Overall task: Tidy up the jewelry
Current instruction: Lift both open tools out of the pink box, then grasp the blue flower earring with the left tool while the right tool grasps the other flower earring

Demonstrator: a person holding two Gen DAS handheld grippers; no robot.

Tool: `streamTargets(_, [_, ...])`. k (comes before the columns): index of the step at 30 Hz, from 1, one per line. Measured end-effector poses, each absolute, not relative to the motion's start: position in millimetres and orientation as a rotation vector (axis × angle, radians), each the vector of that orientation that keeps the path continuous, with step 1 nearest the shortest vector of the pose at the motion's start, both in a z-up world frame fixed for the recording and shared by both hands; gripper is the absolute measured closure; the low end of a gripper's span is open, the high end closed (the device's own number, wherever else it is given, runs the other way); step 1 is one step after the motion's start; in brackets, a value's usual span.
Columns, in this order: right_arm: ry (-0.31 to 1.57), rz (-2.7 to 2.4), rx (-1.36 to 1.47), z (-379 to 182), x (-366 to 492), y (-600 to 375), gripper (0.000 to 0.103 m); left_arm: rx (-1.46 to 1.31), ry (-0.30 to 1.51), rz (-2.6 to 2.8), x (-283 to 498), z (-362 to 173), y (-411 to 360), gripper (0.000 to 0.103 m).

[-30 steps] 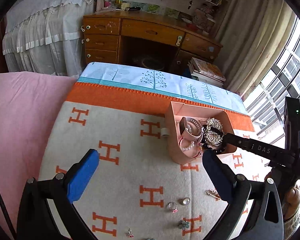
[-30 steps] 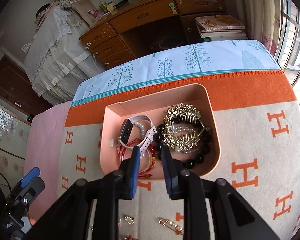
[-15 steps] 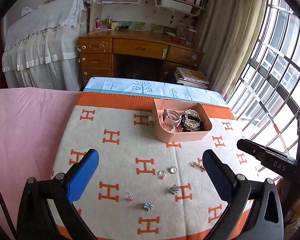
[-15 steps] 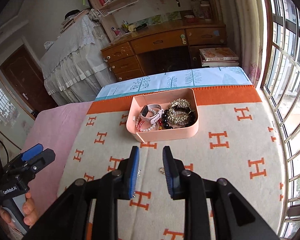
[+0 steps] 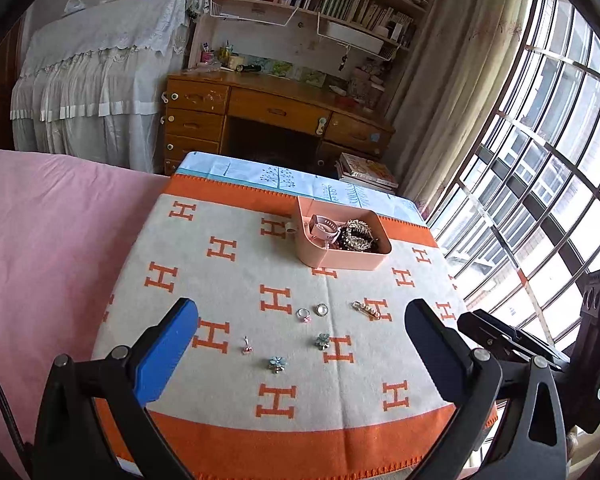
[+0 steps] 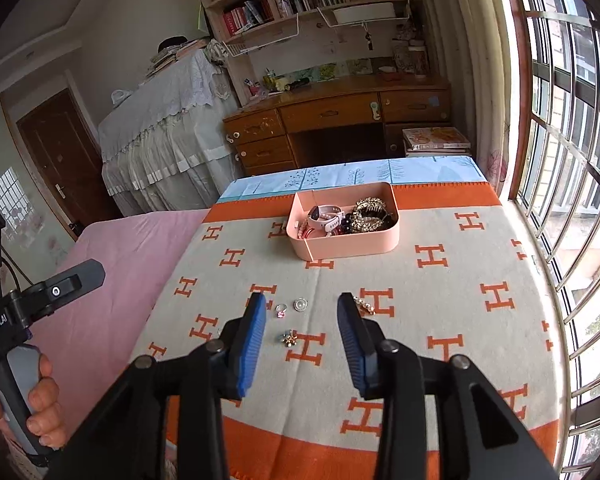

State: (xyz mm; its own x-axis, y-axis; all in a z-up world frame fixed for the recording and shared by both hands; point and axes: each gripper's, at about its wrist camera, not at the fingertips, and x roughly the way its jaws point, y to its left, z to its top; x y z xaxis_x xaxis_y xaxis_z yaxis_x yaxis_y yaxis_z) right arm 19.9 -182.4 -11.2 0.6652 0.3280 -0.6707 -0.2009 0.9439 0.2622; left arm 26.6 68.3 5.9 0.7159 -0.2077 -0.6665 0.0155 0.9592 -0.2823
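Observation:
A pink jewelry box stands on the orange-and-cream blanket and holds a watch, gold hair clips and beads. Loose pieces lie nearer me: a pink-stone ring, a round brooch, a gold pin, two flower pieces, a small earring. My left gripper is open wide and empty above them. My right gripper is open and empty, with a flower piece between its fingers' line of sight.
A pink bedsheet lies to the left of the blanket. A wooden desk stands beyond the bed, with stacked books beside it. Barred windows run along the right side.
Both grippers have pulled back and up from the pink box. The right gripper was nearly shut over the box and has opened. The loose pieces have come into view.

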Motion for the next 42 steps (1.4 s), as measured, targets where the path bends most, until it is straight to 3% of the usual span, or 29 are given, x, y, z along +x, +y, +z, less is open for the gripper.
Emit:
streamTargets(23, [0.910,0.341,-0.077,-95.2,13.8,-136.5,0.065,-0.184,0.972,-0.078,39.3,-144.0,47.7,0.001])
streamTargets(28, [0.940,0.376,-0.090,-118.9,28.1,-132.9,0.065,-0.167,1.002,-0.060,54.2,-161.8,41.1,0.011])
streamTargets(32, [0.973,0.404,-0.091,-135.4,45.4,-128.0,0.065,-0.196,1.024,-0.048,65.6,-172.1,43.2,0.033])
streamTargets(38, [0.965,0.455,-0.131,-149.3,65.5,-110.0,0.065,-0.229,1.036,-0.045,76.2,-182.2,47.2,0.046])
streamTargets(42, [0.974,0.479,-0.171,-158.5,76.6,-98.4,0.065,-0.208,1.033,-0.055,80.9,-183.0,43.6,0.048])
